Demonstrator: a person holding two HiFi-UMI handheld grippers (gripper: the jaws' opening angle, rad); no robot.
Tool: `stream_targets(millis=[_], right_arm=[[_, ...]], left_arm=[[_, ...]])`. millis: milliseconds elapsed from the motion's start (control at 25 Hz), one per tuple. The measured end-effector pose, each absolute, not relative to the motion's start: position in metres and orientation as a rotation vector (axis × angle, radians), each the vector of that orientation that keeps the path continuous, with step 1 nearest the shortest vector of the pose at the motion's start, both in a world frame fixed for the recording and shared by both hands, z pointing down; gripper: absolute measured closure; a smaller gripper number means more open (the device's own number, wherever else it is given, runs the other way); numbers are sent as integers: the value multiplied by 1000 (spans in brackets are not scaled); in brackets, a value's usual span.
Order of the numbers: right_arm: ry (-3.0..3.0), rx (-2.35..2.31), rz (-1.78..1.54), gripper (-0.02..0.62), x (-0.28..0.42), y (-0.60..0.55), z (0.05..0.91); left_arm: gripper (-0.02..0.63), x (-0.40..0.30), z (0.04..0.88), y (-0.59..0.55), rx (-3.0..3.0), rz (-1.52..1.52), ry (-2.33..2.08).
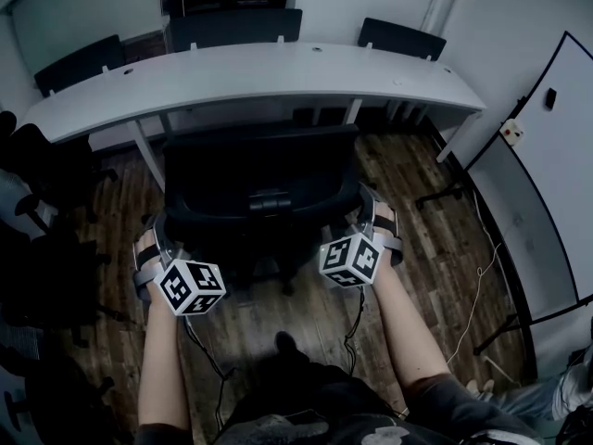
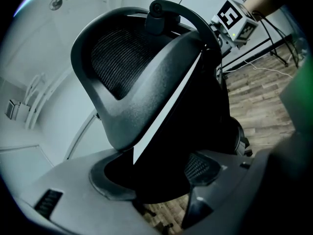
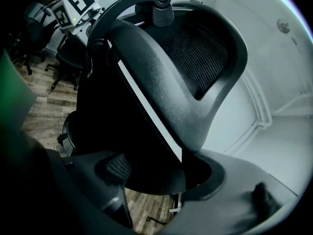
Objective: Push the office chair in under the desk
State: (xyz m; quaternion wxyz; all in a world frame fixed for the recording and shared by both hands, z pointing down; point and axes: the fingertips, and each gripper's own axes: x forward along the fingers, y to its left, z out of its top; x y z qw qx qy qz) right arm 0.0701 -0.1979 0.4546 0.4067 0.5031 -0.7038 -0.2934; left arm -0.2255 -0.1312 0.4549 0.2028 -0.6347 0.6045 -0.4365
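A wood-plank floor (image 1: pixel 417 248) spreads beneath a long white curved desk (image 1: pixel 250 72), which sweeps across the top of the head view from 9 o'clock to 2 o'clock; a whiteboard (image 1: pixel 547 184) on a stand stands at 3 o'clock; dark spare chairs (image 1: pixel 403 37) line the desk's far side at 12 o'clock. The black office chair (image 1: pixel 259 170) stands at the centre, its mesh backrest turned toward the person and its top rim meeting the desk's near edge in the picture; how far the seat reaches under the desk cannot be made out. The left gripper (image 1: pixel 157 222), at 8 o'clock of the office chair, is clenched on the backrest's left edge; its own view shows the dark rim filling the gap between both pads. The right gripper (image 1: pixel 371 207), at 4 o'clock, grasps the right edge the same way. A thin pale cable (image 1: pixel 474 286) trails over the floor at 4 o'clock.
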Motion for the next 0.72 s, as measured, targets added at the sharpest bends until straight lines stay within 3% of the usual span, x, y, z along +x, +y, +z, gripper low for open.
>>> stream_targets(millis=[720], right_arm=[[-1814, 1234, -762, 287, 69, -353, 443]], left_arm=[[302, -225, 446, -285, -1758, -1235, 1726]])
